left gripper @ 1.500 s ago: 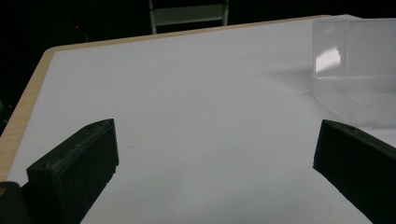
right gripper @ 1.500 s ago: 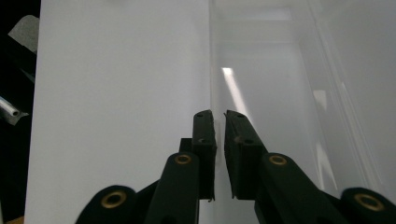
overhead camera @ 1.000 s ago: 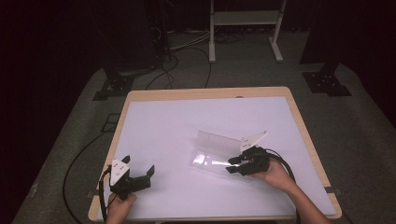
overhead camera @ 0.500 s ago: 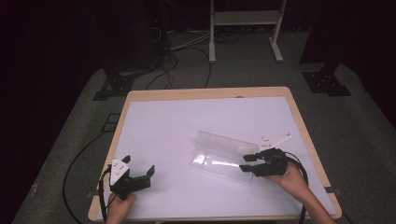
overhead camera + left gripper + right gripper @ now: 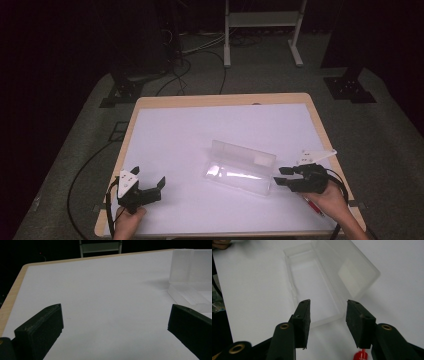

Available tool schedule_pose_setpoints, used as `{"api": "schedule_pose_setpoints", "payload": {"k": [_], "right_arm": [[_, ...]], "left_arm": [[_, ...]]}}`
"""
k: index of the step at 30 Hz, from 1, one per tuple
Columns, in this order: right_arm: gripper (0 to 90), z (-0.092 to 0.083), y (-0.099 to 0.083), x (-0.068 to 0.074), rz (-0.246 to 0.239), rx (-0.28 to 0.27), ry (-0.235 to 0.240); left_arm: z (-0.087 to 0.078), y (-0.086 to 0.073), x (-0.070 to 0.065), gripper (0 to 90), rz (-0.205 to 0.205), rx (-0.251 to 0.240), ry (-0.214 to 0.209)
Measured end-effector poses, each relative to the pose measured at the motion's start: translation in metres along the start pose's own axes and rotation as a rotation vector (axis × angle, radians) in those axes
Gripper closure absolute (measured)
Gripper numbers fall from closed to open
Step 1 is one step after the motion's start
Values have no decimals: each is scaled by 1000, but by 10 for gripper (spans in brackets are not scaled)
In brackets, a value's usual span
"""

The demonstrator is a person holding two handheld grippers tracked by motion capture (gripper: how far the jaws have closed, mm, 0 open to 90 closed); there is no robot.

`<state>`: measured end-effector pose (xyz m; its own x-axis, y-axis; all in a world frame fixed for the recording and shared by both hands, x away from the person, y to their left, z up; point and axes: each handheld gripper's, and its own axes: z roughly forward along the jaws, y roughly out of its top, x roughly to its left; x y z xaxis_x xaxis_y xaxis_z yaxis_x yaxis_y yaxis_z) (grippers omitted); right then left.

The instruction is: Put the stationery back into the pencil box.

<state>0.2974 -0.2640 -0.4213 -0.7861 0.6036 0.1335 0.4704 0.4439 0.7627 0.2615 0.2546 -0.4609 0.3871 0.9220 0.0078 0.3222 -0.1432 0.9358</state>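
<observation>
One clear, rectangular plastic box [image 5: 239, 170] lies on the white-covered table [image 5: 200, 130], right of centre and toward the near edge, its hinged lid standing open along the far side; the tray looks empty in the right gripper view. Right gripper [image 5: 280, 176] sits just off the box's right end, not touching; its jaws have just been opening and now stand apart with nothing between them, the box end lying just beyond the tips. Left gripper [image 5: 158, 184] rests at the near left corner, well apart from the box, jaws wide open and empty. A red item [image 5: 361, 356], possibly a pen, lies under the right hand; too little shows to identify it. Judgement: lid-opening looks done, the box freshly released; filling and closing remain.
</observation>
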Motion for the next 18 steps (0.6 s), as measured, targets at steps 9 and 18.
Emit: {"api": "schedule_pose_setpoints", "payload": {"k": [9,18], "right_arm": [[557,-16,-29,-8,48,18,-66],[576,-23,-51,-10,86,44,-114]], "left_arm": [[0,0,-1,0,4,-2,6],[-1,0,-1,0,6,-2,8]]}}
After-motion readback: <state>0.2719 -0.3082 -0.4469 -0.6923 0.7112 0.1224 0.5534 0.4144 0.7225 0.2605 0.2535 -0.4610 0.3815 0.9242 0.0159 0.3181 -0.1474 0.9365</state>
